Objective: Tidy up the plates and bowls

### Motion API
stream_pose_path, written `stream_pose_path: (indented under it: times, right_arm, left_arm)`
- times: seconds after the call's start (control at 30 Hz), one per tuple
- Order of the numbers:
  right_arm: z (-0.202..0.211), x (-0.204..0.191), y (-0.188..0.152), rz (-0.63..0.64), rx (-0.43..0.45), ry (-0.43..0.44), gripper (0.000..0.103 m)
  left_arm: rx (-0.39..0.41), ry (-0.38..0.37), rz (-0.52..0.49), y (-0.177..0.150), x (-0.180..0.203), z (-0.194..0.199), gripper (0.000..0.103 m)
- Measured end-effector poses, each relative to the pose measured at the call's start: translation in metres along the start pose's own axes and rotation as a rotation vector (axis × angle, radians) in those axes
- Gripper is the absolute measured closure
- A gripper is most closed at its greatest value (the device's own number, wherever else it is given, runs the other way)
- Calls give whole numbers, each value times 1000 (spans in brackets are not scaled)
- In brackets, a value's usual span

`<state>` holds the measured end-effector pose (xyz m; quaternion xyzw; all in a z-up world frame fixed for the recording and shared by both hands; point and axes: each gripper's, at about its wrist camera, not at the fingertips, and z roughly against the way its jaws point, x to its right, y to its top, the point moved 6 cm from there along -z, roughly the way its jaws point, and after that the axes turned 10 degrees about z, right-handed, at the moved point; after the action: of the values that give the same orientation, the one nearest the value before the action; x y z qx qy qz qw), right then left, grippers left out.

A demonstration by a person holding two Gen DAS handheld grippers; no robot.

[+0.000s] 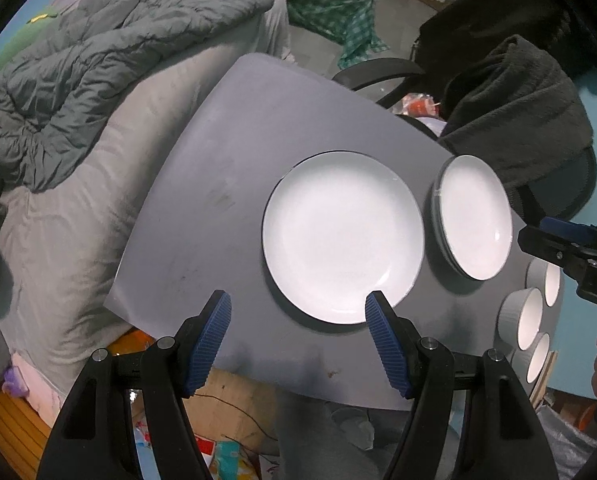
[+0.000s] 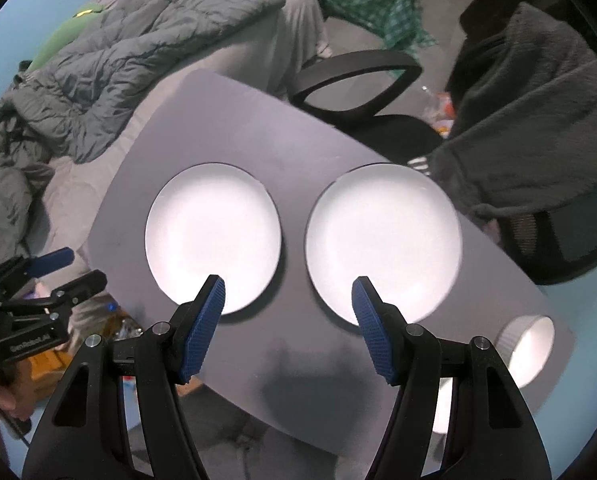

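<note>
with both the left gripper (image 1: 298, 344) and right gripper (image 2: 288, 330) spread wide and empty above the grey table (image 1: 218, 152), ease one jaw under the lone plate (image 1: 342, 236) rim beside the stacked plates (image 1: 476, 216), avoiding the bowls (image 1: 524, 318).

Rt gripper (image 1: 538, 240) is running off left-wrist view's edge, tips only showing. Third bowl (image 1: 538, 358) is sitting partly behind second bowl (image 1: 524, 318). In rt-wrist view, lower bowl (image 2: 442, 408) is hiding behind a finger; right plate (image 2: 382, 240) is blurring at its rim.
</note>
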<state>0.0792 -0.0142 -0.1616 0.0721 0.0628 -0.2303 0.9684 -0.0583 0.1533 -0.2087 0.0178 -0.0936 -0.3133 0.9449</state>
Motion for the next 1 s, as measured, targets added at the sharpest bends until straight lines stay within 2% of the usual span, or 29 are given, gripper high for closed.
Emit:
stream_pose_path:
  times: [0.13,0.4,0.7,1.0]
  right_arm:
    - [-23,-8,10,42,2,58,37]
    - [-66,-12,28,140,-23,33,37]
    - [-105,-4,54,121,-24,66,37]
    - [-134,-7,57,159,-71,87,37]
  left_arm:
    - [-29,-4,47,2,-10,-19,32]
    - [-71,8,88,8,-25,-51,32]
    - [-77,-8,165,17,-36,-78,32]
    - [-66,-34,207,18,-41,-101,32]
